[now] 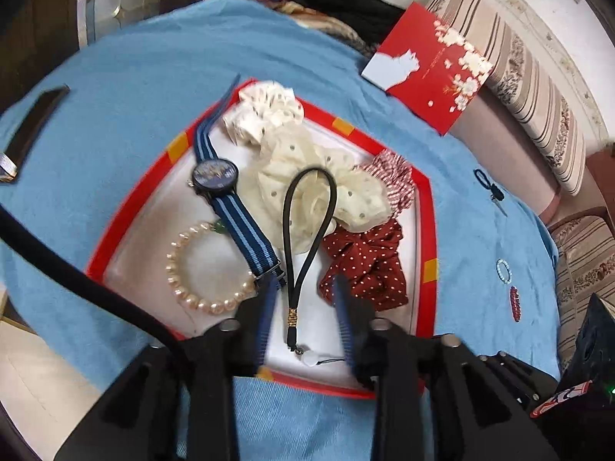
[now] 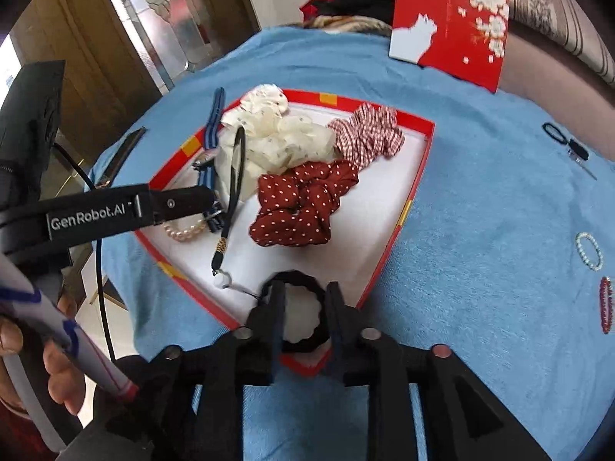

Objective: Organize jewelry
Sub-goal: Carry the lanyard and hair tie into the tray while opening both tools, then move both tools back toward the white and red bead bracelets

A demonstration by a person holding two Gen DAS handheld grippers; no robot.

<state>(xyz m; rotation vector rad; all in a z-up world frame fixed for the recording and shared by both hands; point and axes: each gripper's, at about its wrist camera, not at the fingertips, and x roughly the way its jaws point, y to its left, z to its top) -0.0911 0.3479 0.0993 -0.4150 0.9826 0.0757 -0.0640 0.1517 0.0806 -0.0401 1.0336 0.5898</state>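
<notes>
A red-rimmed white tray (image 1: 423, 207) (image 2: 419, 161) on the blue cloth holds a striped watch (image 1: 215, 178), a pearl bracelet (image 1: 192, 292), a black cord lanyard (image 1: 296, 249) (image 2: 234, 192), cream scrunchies (image 1: 307, 161) (image 2: 276, 134), a dark red dotted scrunchie (image 1: 365, 261) (image 2: 303, 207) and a red checked one (image 2: 369, 130). My left gripper (image 1: 305, 288) is open, its fingers either side of the lanyard. My right gripper (image 2: 305, 292) hangs over the tray's near corner, its fingers astride a black hair tie (image 2: 303, 315); I cannot tell whether it grips it.
On the cloth to the right lie a pale bead bracelet (image 2: 590, 249), a dark red bead bracelet (image 2: 606, 309) and a black keyring with key (image 2: 569, 142). A red flowered box lid (image 2: 457, 19) leans at the back. A black strip (image 1: 34, 126) lies left.
</notes>
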